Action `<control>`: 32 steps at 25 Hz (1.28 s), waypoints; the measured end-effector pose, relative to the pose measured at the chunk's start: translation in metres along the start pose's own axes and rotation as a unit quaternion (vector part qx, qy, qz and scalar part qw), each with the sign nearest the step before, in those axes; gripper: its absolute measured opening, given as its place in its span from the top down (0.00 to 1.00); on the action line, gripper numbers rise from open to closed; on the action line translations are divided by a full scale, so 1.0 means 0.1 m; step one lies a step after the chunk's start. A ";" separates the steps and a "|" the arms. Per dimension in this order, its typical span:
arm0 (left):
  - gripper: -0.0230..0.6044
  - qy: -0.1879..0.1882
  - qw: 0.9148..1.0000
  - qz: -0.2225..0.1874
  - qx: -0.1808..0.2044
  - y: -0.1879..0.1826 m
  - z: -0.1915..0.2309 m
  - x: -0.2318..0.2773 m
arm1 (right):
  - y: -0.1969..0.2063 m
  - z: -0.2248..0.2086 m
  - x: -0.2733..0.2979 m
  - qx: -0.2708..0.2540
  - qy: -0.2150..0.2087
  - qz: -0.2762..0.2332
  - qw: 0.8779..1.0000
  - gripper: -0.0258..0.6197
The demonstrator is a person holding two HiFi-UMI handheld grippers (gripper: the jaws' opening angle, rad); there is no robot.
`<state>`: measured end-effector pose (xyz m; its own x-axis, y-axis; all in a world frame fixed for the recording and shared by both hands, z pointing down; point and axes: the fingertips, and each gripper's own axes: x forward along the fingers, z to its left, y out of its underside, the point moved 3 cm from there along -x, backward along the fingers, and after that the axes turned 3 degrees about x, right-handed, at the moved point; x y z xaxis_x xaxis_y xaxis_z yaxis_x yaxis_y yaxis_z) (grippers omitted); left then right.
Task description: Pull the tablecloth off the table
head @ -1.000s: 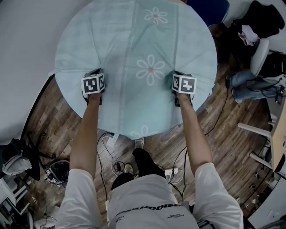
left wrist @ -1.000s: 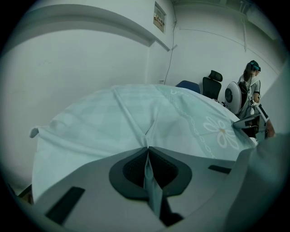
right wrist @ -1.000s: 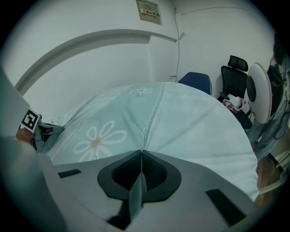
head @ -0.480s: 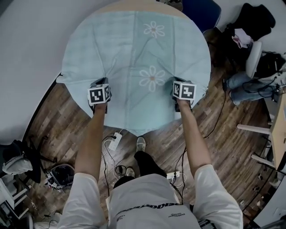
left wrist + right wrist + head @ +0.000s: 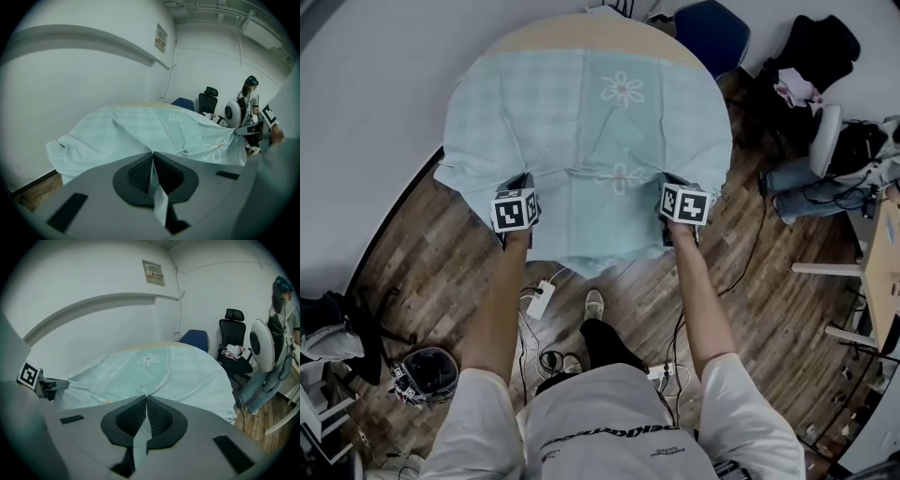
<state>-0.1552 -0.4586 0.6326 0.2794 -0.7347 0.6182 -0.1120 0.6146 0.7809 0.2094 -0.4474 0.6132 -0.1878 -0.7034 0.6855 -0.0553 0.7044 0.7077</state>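
Seen from the head, the pale blue tablecloth [image 5: 591,122] covers most of the round tabletop [image 5: 581,33]. Only a tan strip of the tabletop is bare, along its far rim at the top of the frame. The near part of the tablecloth hangs past the near rim over the wooden floor [image 5: 422,253], and one corner droops at the left. Two daisy prints show on it: one flat in the upper middle [image 5: 622,89], the other crumpled in a fold lower down, between the two tools [image 5: 619,178].

The left hand-held gripper [image 5: 523,183] sits at centre left of the head view and the right hand-held gripper [image 5: 671,180] at centre right, both at the near edge of the tablecloth, well apart and about level with each other. Creases run out across the fabric from each.

In the left gripper view, the left hand-held gripper [image 5: 153,161] has its jaws pressed together on a thin pleat of tablecloth, and a strip of fabric trails down between the dark pads [image 5: 139,174]. The right gripper view shows the same: the right hand-held gripper [image 5: 146,404] is clamped tight on a fold, with the tail of it hanging below the pads [image 5: 158,417].

Below the tabletop in the head view, a white power strip [image 5: 540,298] and cables lie on the floor beside the person's shoe [image 5: 593,303]. A blue chair [image 5: 712,33] stands at the far right rim of the tabletop. In the right gripper view, a black office chair [image 5: 233,341] stands further back, and another person [image 5: 281,333] stands at the right edge.
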 end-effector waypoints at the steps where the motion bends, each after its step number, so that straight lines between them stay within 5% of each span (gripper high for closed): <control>1: 0.94 0.002 1.000 -0.004 -0.001 0.01 -0.02 -0.06 | 0.02 0.02 -0.07 0.003 0.000 -0.004 1.000 0.91; 32: 0.94 0.038 0.989 -0.138 0.039 0.15 -0.74 -2.65 | 0.68 1.01 -2.47 -0.001 -0.052 -0.132 0.990 0.91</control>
<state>-0.1606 -0.2342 0.4738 0.3797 -0.8458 0.3747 -0.0938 0.3677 0.9252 0.1534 -0.2167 0.4747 -0.2678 -0.8496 0.4544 -0.1145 0.4964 0.8605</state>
